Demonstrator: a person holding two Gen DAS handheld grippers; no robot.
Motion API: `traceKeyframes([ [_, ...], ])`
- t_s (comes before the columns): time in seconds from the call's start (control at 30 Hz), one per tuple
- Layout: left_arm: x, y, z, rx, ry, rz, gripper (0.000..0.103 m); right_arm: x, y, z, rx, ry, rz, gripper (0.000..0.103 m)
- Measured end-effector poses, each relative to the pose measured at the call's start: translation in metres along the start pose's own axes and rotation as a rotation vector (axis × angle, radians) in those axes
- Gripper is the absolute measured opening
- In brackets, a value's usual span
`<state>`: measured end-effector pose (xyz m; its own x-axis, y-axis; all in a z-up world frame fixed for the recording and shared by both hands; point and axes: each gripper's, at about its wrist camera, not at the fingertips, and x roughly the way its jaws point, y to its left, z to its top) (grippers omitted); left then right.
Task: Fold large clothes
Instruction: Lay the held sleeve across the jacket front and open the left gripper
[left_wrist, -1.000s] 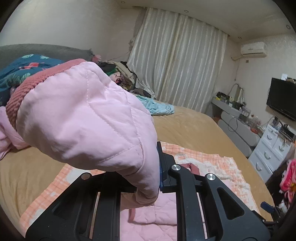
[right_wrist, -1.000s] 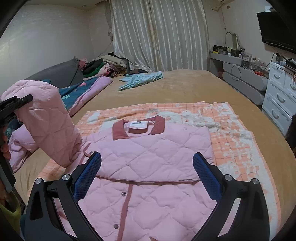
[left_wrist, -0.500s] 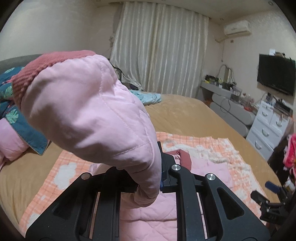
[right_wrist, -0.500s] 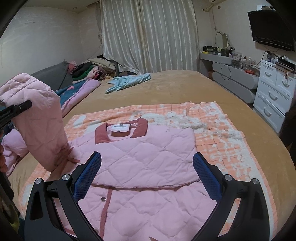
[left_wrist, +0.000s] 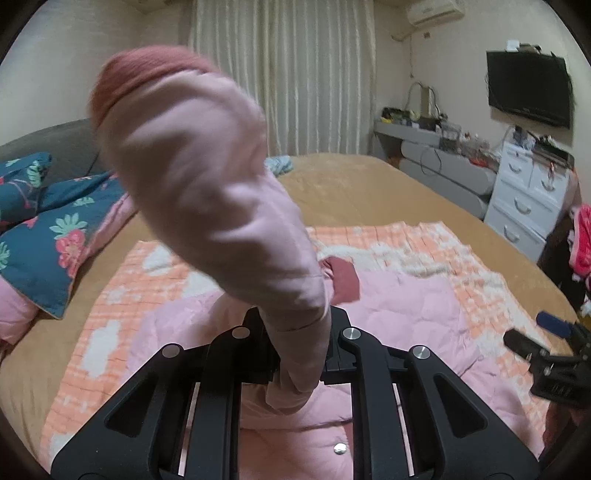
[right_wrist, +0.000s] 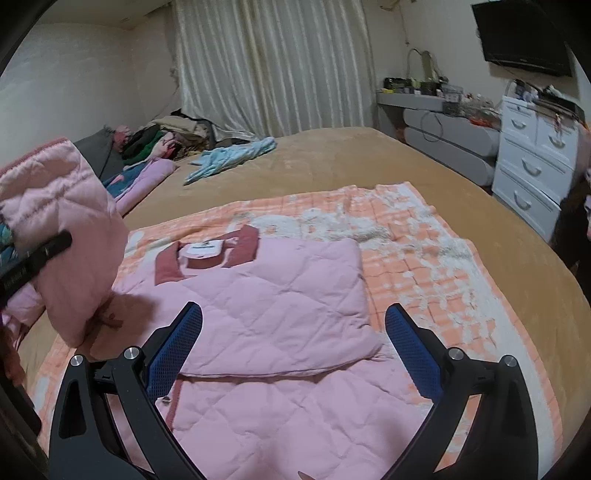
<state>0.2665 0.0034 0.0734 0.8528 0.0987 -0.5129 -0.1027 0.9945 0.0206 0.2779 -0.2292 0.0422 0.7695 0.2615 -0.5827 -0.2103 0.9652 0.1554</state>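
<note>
Pink quilted fabric fills both views: a padded jacket (right_wrist: 266, 295) lies spread on an orange checked blanket (right_wrist: 424, 266) on the bed (right_wrist: 351, 158), collar (right_wrist: 243, 240) toward the curtains, placed flat so that its parts can be laid over one another. One sleeve already rests folded across the chest, which gives the body a straight right edge.

The left gripper (left_wrist: 295, 354) is clenched on the other sleeve (left_wrist: 207, 177), pinching it low down so the rest of it stands up in front of the camera with its darker knitted cuff (left_wrist: 147, 70) at the top. Held this high, the sleeve clears the jacket body and, by the look of it, can be carried across the chest without dragging the layer beneath out of place. In the right wrist view the same sleeve (right_wrist: 62, 229) hangs at the left edge, beside the jacket's shoulder.

The right gripper (right_wrist: 293, 354) is released, its blue-padded fingers (right_wrist: 173, 350) spread wide and holding nothing, poised above the lower front of the jacket near the snap placket. Its position suggests readiness to pin or smooth the body while the sleeve comes over.

A floral quilt (left_wrist: 44, 229) and a light blue garment (right_wrist: 232, 155) lie farther off on the bed.
</note>
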Motion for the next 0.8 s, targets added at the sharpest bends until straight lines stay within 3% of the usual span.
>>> traceKeyframes([
  [0.23, 0.027, -0.025, -0.023, 0.049, 0.059, -0.024, 0.008, 0.009, -0.029, -0.002, 0.070, 0.006, -0.042, 0.099],
  [0.8, 0.080, -0.074, -0.074, 0.247, 0.167, -0.007, 0.011, 0.023, -0.051, -0.006, 0.124, 0.027, -0.068, 0.099],
])
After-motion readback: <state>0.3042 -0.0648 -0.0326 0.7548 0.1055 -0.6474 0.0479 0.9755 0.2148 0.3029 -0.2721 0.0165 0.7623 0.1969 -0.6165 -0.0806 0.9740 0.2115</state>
